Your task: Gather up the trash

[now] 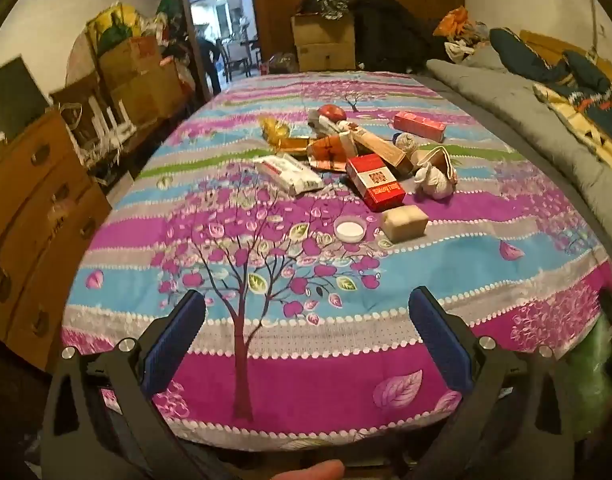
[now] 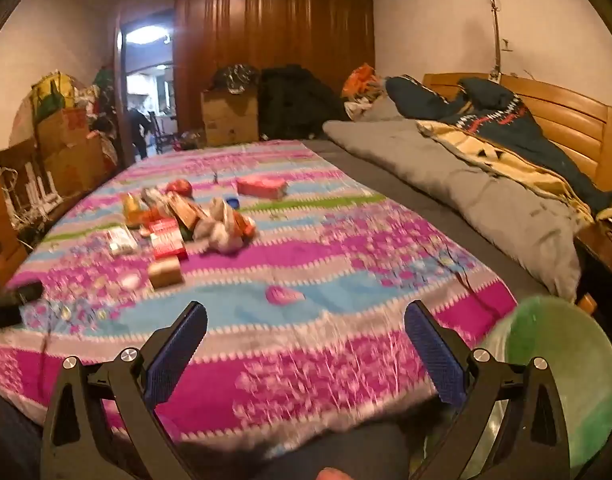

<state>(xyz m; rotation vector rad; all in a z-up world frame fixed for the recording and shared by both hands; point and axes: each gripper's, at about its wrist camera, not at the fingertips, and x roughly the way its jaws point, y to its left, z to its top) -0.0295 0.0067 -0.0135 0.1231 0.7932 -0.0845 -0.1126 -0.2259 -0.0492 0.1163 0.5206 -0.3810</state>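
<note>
- Cluttered bedroom: bed (image 1: 306, 280) under a purple and blue tree-print sheet, cardboard boxes (image 1: 134, 76) stacked along the wall.
- Trash pile (image 1: 357, 156) mid-bed: red carton (image 1: 375, 186), white wrapper (image 1: 292, 174), white cap (image 1: 349, 229), tan block (image 1: 403, 222) nearest.
- Left gripper (image 1: 306, 300) spread wide, empty, well short of the pile.
- Right gripper (image 2: 306, 312) likewise wide, empty; green-lined bin (image 2: 561, 384) just beside it.

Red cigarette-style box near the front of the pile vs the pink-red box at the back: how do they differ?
The red-and-white box leans tilted against the pile; the pink-red box lies flat, apart from it. The red-and-white box shows a white panel with red print; the pink-red box looks uniformly pink-red. The red-and-white box is nearer the camera. Both are rectangular cartons on the floral bedsheet.
</note>
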